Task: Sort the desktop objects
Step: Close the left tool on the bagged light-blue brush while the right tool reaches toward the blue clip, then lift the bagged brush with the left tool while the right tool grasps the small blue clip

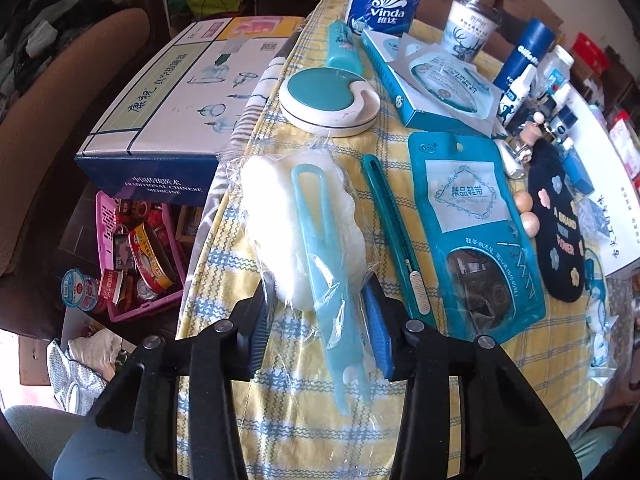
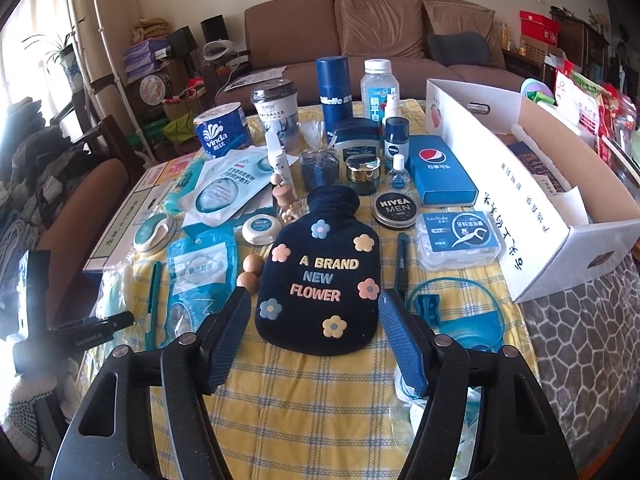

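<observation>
1 wrapped duster (image 1: pixel 316 236), 2 wooden balls (image 2: pixel 251 270)

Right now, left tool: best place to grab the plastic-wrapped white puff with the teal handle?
Grip the teal plastic handle, not the soft white puff. It lies lengthwise between the open left tool fingers, so come straight down from above and close across its narrow width.

brown sofa (image 2: pixel 360 36), pink basket (image 1: pixel 132 256)
</observation>
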